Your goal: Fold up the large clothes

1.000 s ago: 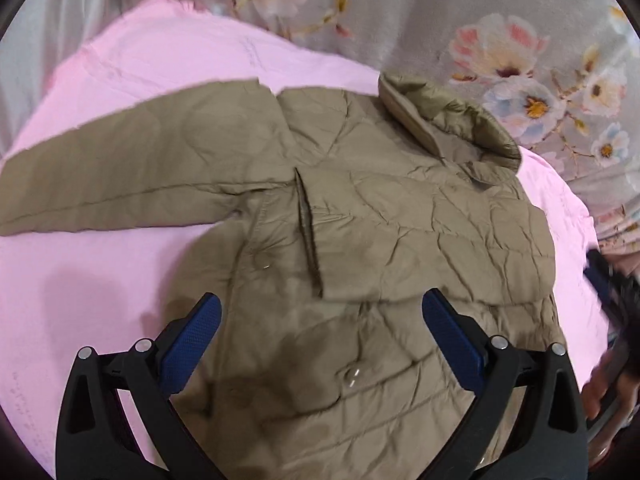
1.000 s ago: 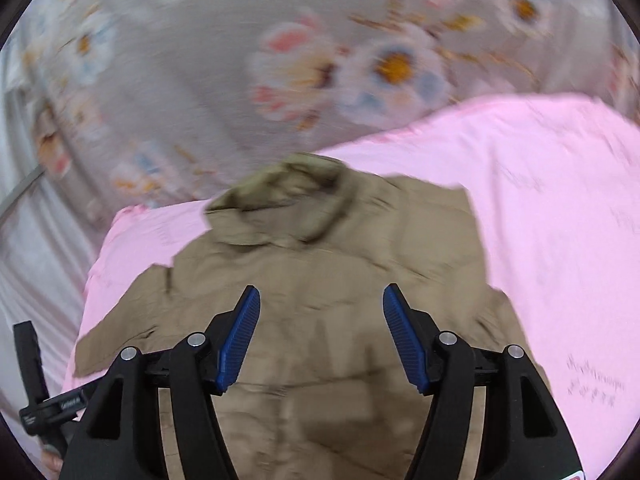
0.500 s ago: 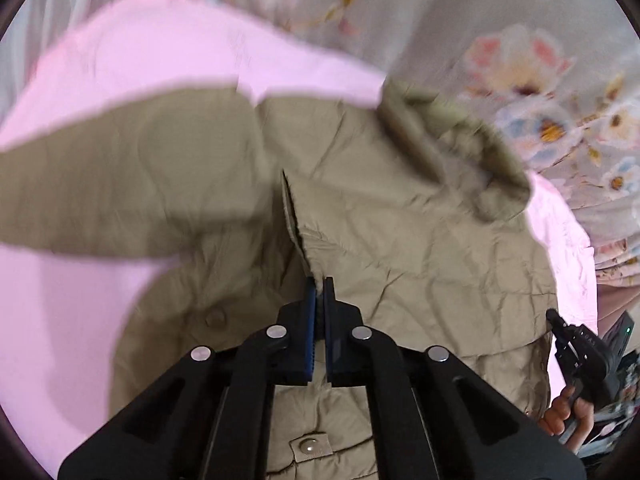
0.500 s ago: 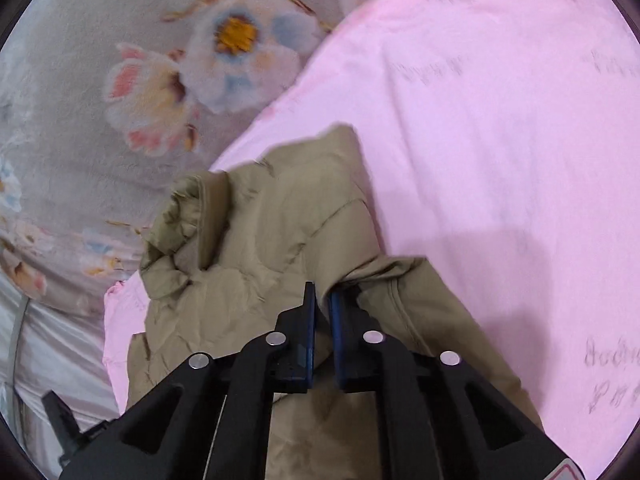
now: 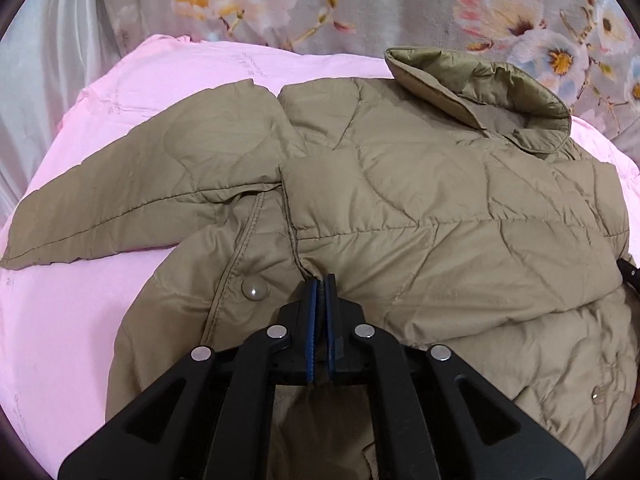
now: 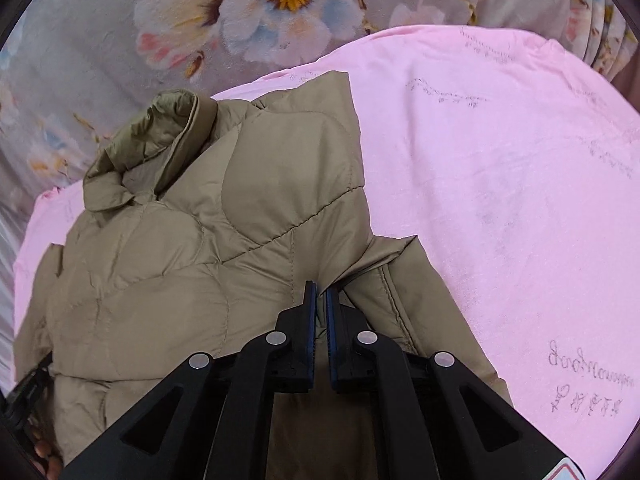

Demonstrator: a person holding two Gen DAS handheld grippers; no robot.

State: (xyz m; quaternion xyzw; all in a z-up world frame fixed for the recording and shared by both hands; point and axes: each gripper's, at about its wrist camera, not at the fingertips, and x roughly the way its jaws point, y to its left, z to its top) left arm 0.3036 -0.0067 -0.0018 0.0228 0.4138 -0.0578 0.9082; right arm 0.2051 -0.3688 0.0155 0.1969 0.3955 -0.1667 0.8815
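Both the left gripper [image 5: 320,280] and the right gripper [image 6: 321,289] are clamped on the jacket [image 5: 420,208], whose body stretches away ahead of them toward the collar [image 5: 480,96].

Behind your work surface, a pink embroidered bed sheet [image 6: 500,184], hangs a grey floral curtain [image 5: 400,4]; lighting is soft, even.

left tool [image 5: 320,280]: my black frame of angular struts, four round silver screws across it, two blue pads
right tool [image 6: 321,288]: my same black frame, silver screws, blue pads, a red-and-white sticker at its near right corner
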